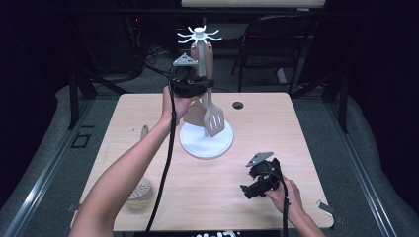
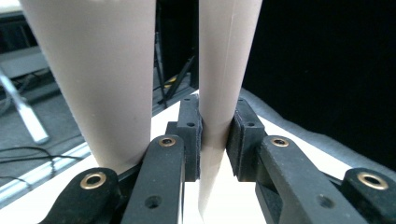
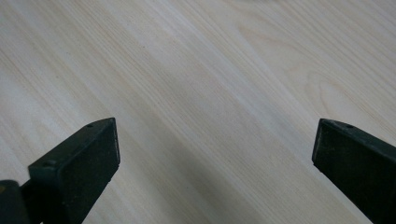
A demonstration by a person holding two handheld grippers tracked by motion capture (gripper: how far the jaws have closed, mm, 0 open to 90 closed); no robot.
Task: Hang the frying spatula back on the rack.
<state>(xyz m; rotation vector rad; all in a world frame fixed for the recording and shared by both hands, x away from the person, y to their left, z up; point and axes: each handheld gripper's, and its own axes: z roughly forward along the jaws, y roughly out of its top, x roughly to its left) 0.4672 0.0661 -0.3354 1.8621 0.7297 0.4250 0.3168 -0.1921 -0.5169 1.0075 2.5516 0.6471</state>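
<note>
The slotted spatula point(image 1: 214, 118) is smooth, matte beige plastic with a long tapering handle and a flat blade cut by narrow slits. It hangs upright on the utensil stand point(image 1: 205, 140), its long axis vertical, handle up toward the white hooks and blade pointing down just above the round white base. A second beige utensil point(image 1: 195, 114) of the same finish hangs just beside it, nearer the left hand.

The left gripper point(image 1: 207, 85) reaches in level from the left, high above the tabletop point(image 1: 267, 128), the forearm stretched forward and raised. Its black padded fingers point(image 2: 191, 135) are clamped on the spatula's handle point(image 2: 224, 70), one pad on each side.

The right gripper point(image 1: 245, 190) rests low near the front right of the pale wood-grain tabletop, held in a relaxed hand and angled toward the left, its fingers point(image 3: 79, 163) spread wide apart with bare wood between them.
</note>
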